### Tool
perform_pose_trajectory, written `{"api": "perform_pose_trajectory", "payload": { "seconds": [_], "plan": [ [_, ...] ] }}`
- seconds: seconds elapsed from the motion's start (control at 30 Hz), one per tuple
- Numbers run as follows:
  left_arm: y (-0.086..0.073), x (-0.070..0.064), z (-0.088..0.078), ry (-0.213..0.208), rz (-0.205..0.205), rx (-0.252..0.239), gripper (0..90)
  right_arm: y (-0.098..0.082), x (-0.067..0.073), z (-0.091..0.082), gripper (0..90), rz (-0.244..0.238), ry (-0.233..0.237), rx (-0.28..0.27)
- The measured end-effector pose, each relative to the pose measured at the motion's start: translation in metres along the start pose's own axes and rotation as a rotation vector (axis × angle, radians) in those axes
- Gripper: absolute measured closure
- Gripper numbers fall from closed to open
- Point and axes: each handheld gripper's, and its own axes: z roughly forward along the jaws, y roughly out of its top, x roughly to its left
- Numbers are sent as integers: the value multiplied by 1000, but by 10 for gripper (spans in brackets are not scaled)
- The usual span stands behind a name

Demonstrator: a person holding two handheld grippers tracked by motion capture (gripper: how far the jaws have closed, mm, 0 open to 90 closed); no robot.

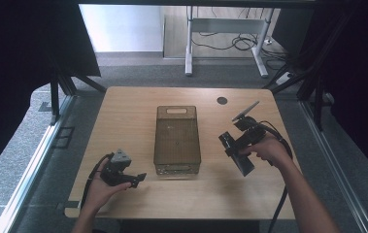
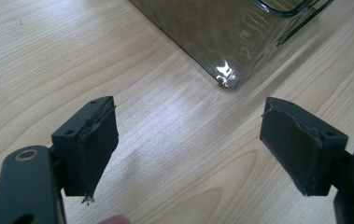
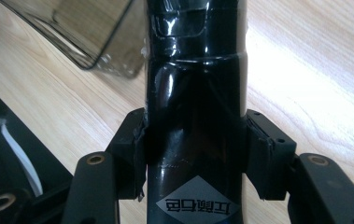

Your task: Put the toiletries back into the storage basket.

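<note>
Two claws flank the bin [image 1: 177, 141]: left claw [image 1: 138, 178] gapes over bare table [image 1: 123, 111], right claw [image 1: 233, 145] clamps a black bottle [image 3: 195, 93].

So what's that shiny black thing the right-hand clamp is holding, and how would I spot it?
Start at the wooden table, then the see-through bin in its middle. Just right of the bin, the right gripper clamps a glossy black box, long and narrow, with a white diamond label; nothing else there is glossy black.

right hand-held gripper [image 3: 195, 154] clamps a glossy black bottle [image 3: 195, 93].
</note>
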Motion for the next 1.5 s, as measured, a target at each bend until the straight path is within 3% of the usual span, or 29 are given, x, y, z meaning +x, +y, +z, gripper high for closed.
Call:
{"api": "perform_pose_trajectory", "payload": {
  "seconds": [0.6,1.07,1.5],
  "plan": [
    [0,-1,2,-8,-4,-2,196,32,19,-11,467,4,42,-43],
    [0,-1,1,-14,-3,-6,197,58,34,-8,468,7,64,-48],
    [0,-1,3,-16,1,0,196,71,37,0,468,22,73,-48]
  ]
}}
